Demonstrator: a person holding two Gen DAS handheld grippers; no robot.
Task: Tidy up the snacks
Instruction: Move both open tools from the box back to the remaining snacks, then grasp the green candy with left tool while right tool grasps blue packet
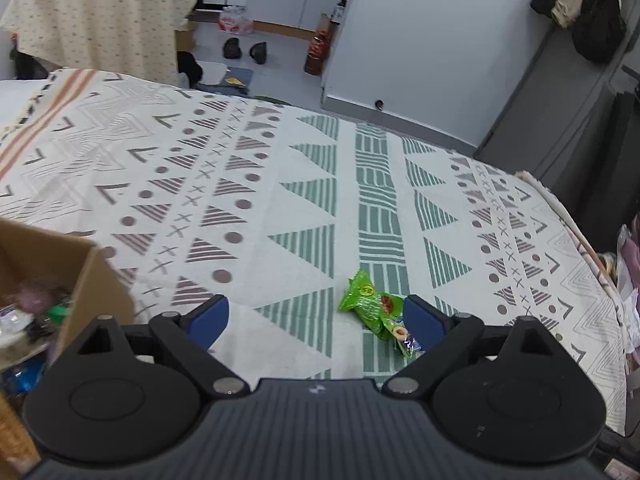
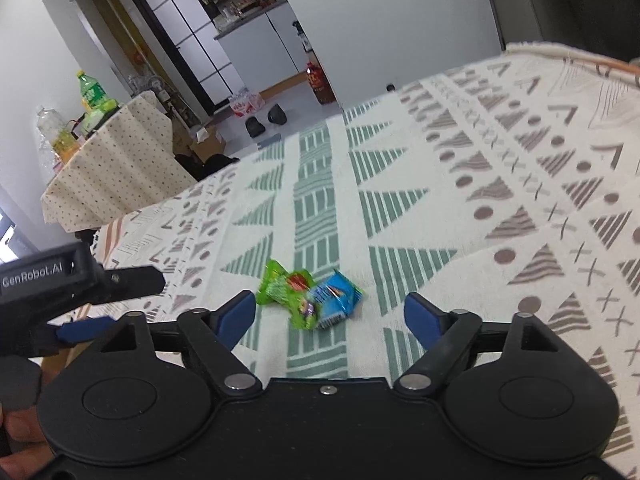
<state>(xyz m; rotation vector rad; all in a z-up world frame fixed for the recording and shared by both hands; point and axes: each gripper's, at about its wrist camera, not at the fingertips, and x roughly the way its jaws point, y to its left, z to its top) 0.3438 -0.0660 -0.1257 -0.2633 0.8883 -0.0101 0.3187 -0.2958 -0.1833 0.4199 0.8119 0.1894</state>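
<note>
Two green snack packets [image 1: 368,300] lie overlapping on the patterned tablecloth [image 1: 280,200], just inside the right finger of my left gripper [image 1: 316,322], which is open and holds nothing. In the right wrist view the green packets [image 2: 282,284] lie against a blue packet [image 2: 336,294], all resting on the cloth right in front of my right gripper [image 2: 330,314], also open and holding nothing. The left gripper's blue finger [image 2: 84,328] shows at that view's left edge. At my left stands an open cardboard box [image 1: 92,292] with several snacks inside.
The table's right edge [image 1: 580,248] drops toward clutter. Beyond the far edge are a second table under a dotted cloth [image 2: 116,168] with bottles, dark shoes [image 1: 232,48] on the floor and a white wall panel [image 1: 420,60]. A hand [image 2: 16,440] shows low left.
</note>
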